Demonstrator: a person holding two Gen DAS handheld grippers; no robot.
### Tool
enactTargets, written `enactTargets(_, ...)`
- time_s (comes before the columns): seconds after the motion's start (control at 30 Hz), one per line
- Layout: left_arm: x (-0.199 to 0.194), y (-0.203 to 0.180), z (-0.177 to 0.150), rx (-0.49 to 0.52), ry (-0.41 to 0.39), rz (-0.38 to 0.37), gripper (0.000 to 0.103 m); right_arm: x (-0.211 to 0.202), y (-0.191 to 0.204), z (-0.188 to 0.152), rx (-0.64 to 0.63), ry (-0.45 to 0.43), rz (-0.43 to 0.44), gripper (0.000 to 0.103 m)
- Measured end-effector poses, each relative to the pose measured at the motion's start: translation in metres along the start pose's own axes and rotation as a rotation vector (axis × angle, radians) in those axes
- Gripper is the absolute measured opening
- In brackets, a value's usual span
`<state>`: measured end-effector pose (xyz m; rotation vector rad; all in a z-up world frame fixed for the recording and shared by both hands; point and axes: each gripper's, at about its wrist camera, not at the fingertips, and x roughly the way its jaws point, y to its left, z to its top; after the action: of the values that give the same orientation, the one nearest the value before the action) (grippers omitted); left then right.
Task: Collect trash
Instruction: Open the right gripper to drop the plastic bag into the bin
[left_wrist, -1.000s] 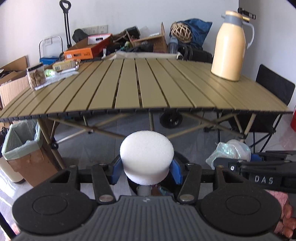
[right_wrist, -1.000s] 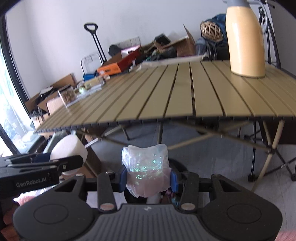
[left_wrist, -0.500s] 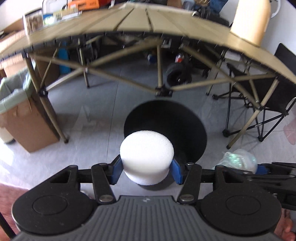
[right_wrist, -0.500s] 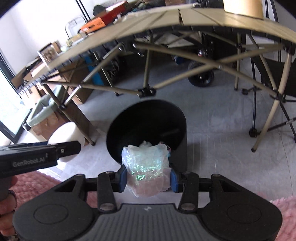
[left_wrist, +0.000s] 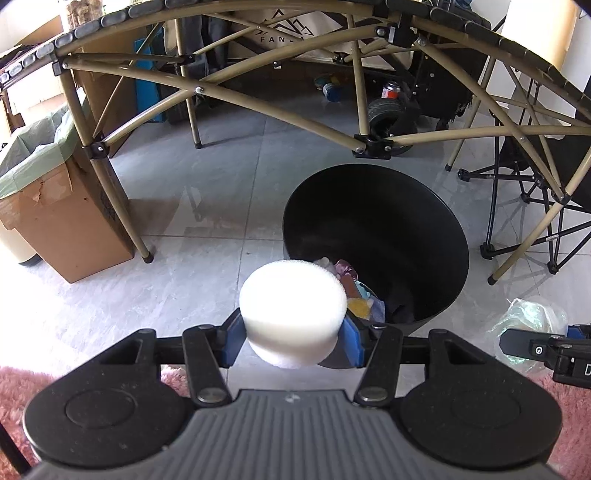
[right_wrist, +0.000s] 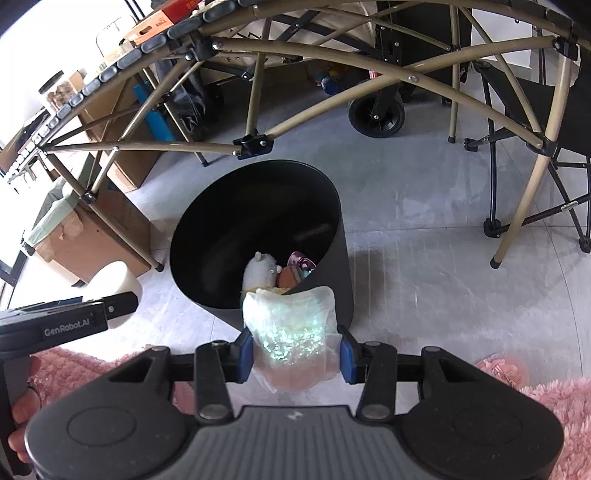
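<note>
Both claws were clamped on trash, the left claw (left_wrist: 293, 334) on a white foam puck (left_wrist: 293, 300) and the right claw (right_wrist: 291, 354) on crinkled plastic wrap (right_wrist: 291, 332), each hovering near the black bin's (left_wrist: 413, 221) near rim, so releasing cleanly probably needed carrying them farther over its mouth.

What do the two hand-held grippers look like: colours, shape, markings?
Both match: a black body with a ribbed grey centre plate flanked by two round black discs, black linkage arms with silver pivot screws, and blue pads on the fingers. The left hand-held gripper reads "GenRobot.AI" in white on its side, seen from the right wrist. The right hand-held gripper shows only partial white lettering. No cables visible.
</note>
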<state>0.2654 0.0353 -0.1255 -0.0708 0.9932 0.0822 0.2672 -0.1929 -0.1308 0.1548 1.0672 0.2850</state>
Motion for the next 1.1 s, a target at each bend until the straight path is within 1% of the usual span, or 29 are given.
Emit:
enactTargets(0.23, 0.0, 0.0, 0.001, -0.005, -0.008, 0.003, 0.054, 0.003, 0.006, 0.006, -0.027, 0.003, -0.006, 0.043)
enactTargets(0.47, 0.001, 0.005, 0.004, -0.02, -0.017, 0.028, 0.054, 0.012, 0.02, 0.03, -0.068, -0.018, -0.018, 0.043)
enactTargets(0.6, 0.004, 0.009, 0.006, -0.03, -0.014, 0.036, 0.054, 0.025, 0.031, 0.049, -0.082, -0.016, -0.022, 0.043)
enactTargets(0.87, 0.011, 0.021, 0.01, -0.069, -0.001, 0.056, 0.054, 0.055, 0.045, 0.082, -0.048, 0.015, -0.021, 0.044)
enactTargets(1.1, 0.017, 0.035, 0.009, -0.088, 0.008, 0.073, 0.054, 0.08, 0.059, 0.101, -0.035, 0.035, -0.032, 0.044)
